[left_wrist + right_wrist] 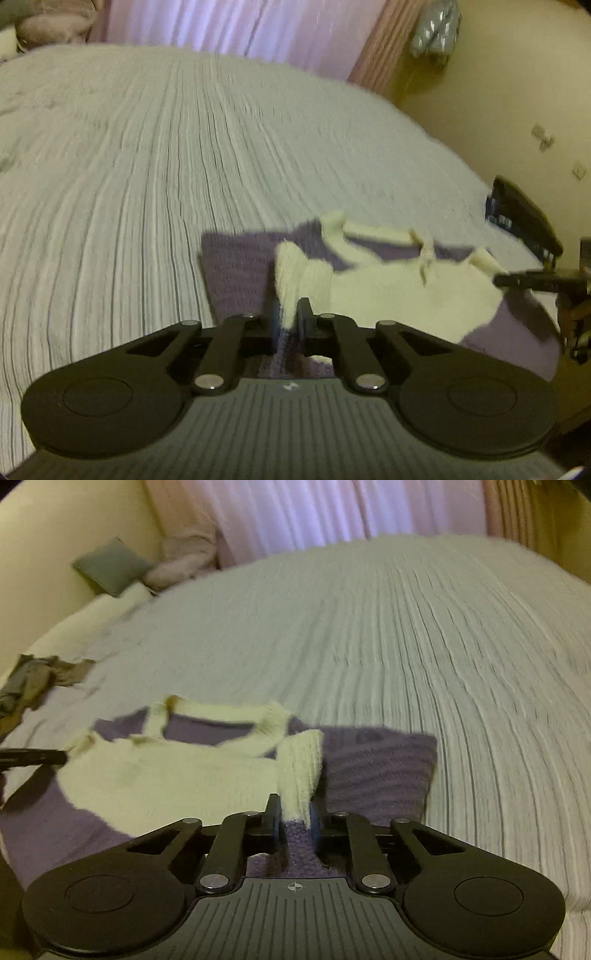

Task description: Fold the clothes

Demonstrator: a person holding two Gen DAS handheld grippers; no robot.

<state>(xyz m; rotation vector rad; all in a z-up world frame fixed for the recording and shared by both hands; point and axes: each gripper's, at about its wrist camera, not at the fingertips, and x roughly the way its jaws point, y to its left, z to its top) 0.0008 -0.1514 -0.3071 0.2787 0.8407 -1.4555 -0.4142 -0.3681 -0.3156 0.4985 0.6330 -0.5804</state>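
Left wrist view: left gripper (287, 317) and right gripper (293, 818) (both low, level) each pinch the knit garment (399, 295).

— What do your tools look like?

— My left tool (287, 314) is black: two flat fingers on jointed link arms, with silver rivets at the pivots. A round black disc sits at each side, and between them a grey ribbed body with a small white mark at its top edge.

— And the other?

— My right tool (293, 814) is the same build: black links, silver rivets, two round discs, a grey ribbed body. Its mark is a small white crosshair. Its finger pads look bluish.
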